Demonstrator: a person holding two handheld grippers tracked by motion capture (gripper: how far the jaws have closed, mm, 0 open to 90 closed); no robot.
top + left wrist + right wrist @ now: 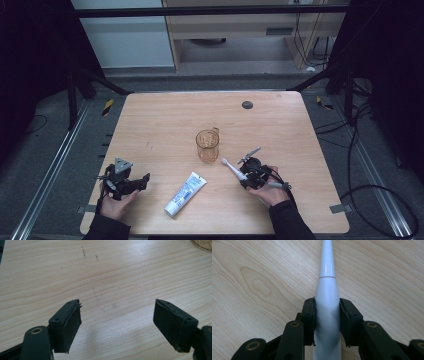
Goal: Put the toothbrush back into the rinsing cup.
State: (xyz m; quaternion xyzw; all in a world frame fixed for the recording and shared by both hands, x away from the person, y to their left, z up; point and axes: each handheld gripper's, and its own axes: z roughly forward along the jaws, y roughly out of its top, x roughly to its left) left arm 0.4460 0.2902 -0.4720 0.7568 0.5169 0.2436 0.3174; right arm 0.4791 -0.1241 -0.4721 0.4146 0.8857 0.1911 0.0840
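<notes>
A white electric toothbrush (233,168) lies on the wooden table (165,120), its head pointing toward a clear amber measuring cup (207,144). My right gripper (247,176) is shut on the toothbrush's thick handle (327,312), both pads pressing its sides. A white and blue toothpaste tube (185,193) lies flat between my two hands. At the table's front left my left gripper (145,179) rests low, and its jaws stand wide open over bare wood in the left gripper view, with nothing between the pads (72,325).
A small dark round disc (247,105) sits near the table's far edge. The cup's rim (202,245) peeks in at the top right of the left gripper view. Dark frame rails and cables surround the table.
</notes>
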